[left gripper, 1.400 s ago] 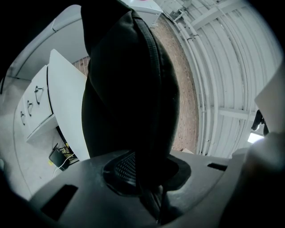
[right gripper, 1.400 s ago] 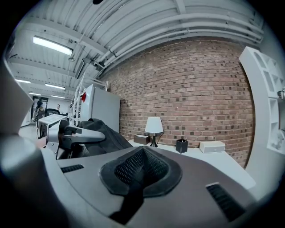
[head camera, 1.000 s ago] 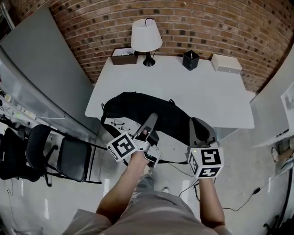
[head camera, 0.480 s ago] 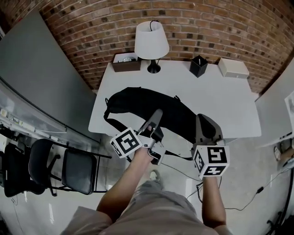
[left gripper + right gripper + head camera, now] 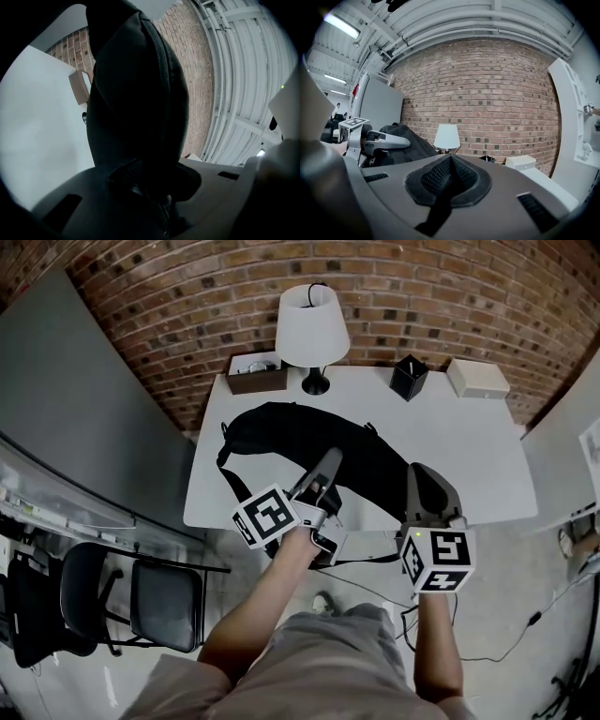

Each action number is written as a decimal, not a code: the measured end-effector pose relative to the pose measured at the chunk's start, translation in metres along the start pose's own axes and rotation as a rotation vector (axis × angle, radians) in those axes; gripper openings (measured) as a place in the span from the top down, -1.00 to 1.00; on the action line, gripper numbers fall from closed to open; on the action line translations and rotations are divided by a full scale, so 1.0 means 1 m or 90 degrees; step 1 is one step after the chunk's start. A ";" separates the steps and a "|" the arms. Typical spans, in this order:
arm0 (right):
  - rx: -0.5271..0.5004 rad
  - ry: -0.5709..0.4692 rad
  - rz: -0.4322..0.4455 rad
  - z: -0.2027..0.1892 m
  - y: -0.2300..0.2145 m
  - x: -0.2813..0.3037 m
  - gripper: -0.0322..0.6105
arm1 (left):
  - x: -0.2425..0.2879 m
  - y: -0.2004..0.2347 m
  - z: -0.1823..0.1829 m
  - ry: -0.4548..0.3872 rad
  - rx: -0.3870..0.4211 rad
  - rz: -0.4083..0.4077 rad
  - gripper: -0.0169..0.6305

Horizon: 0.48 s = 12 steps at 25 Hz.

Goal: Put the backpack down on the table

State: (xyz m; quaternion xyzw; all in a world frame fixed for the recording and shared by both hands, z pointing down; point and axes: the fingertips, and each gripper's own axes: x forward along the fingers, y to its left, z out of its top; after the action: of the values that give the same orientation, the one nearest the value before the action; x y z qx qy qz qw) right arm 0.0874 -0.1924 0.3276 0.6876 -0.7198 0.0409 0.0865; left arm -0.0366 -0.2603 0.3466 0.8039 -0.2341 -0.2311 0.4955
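The black backpack [image 5: 300, 442] lies lengthwise over the left half of the white table [image 5: 469, 446], its near side hanging past the front edge. My left gripper [image 5: 328, 465] is shut on the backpack's fabric, and in the left gripper view the bag [image 5: 136, 93] bulges up from between the pads [image 5: 126, 176]. To the right, my right gripper [image 5: 422, 474] is at the bag's right end. Its pads [image 5: 436, 176] are pressed together on a thin dark strap that hangs down between them. A loose strap [image 5: 366, 560] sags below the table edge between both grippers.
Along the far edge by the brick wall stand a white lamp [image 5: 312, 324], a brown box [image 5: 255, 371], a black cup [image 5: 409, 378] and a white box [image 5: 478, 378]. A black chair [image 5: 164, 592] stands on the floor at the left. A grey partition runs along the left.
Both grippers have moved forward toward the table together, carrying the backpack further over the tabletop. Neither grip has changed.
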 end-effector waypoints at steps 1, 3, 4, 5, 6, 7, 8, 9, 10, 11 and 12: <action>-0.001 0.003 -0.003 -0.001 0.000 0.002 0.90 | 0.002 0.002 0.000 0.004 -0.002 0.000 0.75; -0.002 0.007 -0.007 -0.003 0.000 0.007 0.90 | 0.007 0.007 -0.001 0.012 -0.007 0.000 0.75; -0.003 0.008 -0.009 -0.004 -0.001 0.010 0.90 | 0.011 0.009 -0.001 0.016 -0.009 0.000 0.75; -0.004 0.009 -0.011 -0.005 -0.003 0.013 0.90 | 0.015 0.012 -0.002 0.019 -0.011 -0.001 0.75; -0.005 0.010 -0.013 -0.006 -0.006 0.015 0.90 | 0.019 0.014 -0.003 0.021 -0.012 -0.001 0.75; -0.006 0.011 -0.014 -0.007 -0.008 0.018 0.90 | 0.023 0.017 -0.004 0.024 -0.014 -0.001 0.75; -0.006 0.012 -0.015 -0.008 -0.011 0.021 0.90 | 0.028 0.020 -0.005 0.026 -0.016 -0.001 0.75; -0.006 0.013 -0.017 -0.009 -0.015 0.025 0.90 | 0.034 0.023 -0.006 0.027 -0.018 -0.001 0.75; -0.006 0.013 -0.018 -0.010 -0.020 0.028 0.90 | 0.040 0.025 -0.007 0.029 -0.019 -0.002 0.75; -0.006 0.012 -0.020 -0.011 -0.025 0.032 0.90 | 0.046 0.028 -0.009 0.030 -0.021 -0.004 0.75; -0.007 0.011 -0.020 -0.011 -0.030 0.036 0.90 | 0.054 0.030 -0.010 0.030 -0.022 -0.005 0.75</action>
State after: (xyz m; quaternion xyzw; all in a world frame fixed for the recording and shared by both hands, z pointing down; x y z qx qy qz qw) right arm 0.1169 -0.2273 0.3435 0.6980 -0.7083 0.0416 0.0971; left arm 0.0071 -0.2977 0.3702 0.8014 -0.2148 -0.2179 0.5140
